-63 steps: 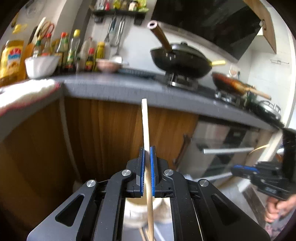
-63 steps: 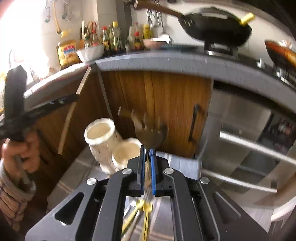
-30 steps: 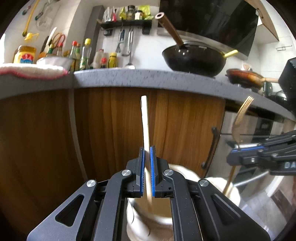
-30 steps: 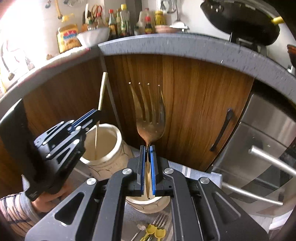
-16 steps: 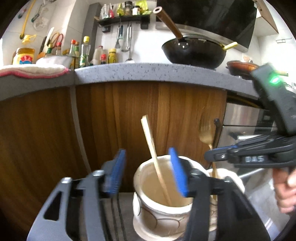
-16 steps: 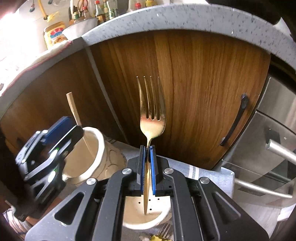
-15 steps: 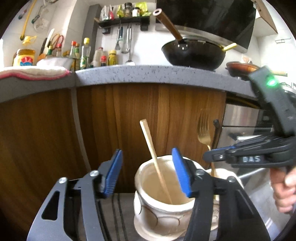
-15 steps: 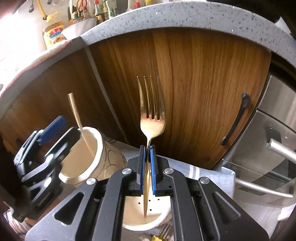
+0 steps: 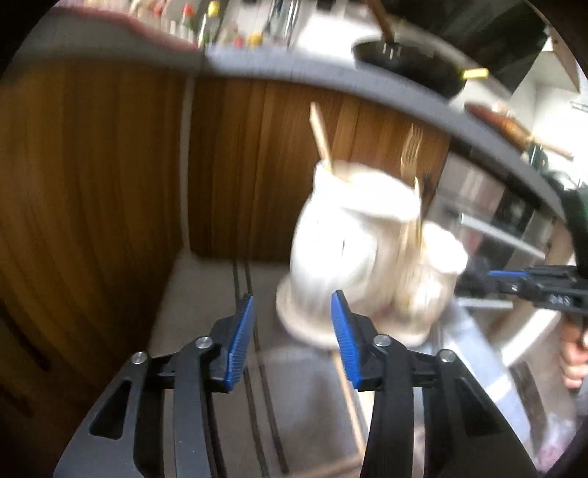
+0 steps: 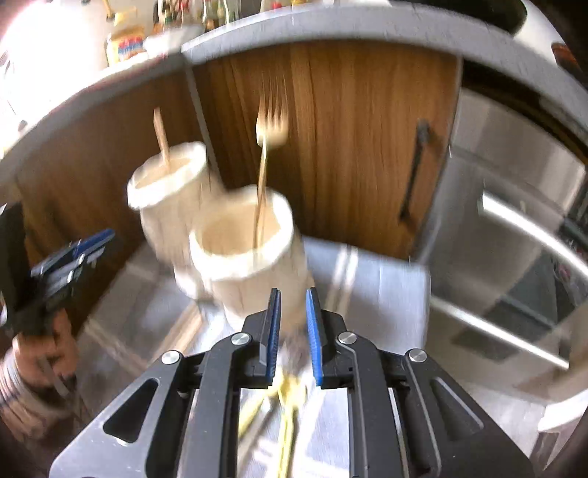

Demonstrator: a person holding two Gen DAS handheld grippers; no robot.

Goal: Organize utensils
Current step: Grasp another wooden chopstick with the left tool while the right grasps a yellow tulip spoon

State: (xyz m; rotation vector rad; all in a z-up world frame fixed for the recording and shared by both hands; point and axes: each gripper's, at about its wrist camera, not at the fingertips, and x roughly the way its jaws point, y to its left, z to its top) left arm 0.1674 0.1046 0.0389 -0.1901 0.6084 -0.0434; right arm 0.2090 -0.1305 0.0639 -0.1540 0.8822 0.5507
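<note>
Holding nothing, our left gripper had just been closing yet stood partly apart, bare striped cloth between its pads. Our right gripper had just been opening, a narrow empty gap above the yellow utensils. Farther off, the wooden stick leaned in the left crock and the gold fork stood in the right crock, rims touching. Beyond them rose the wooden cabinet.

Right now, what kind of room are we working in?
Most likely a home kitchen: a black wok sits on the grey countertop, above wooden cabinet doors, and bottles line the back wall.
</note>
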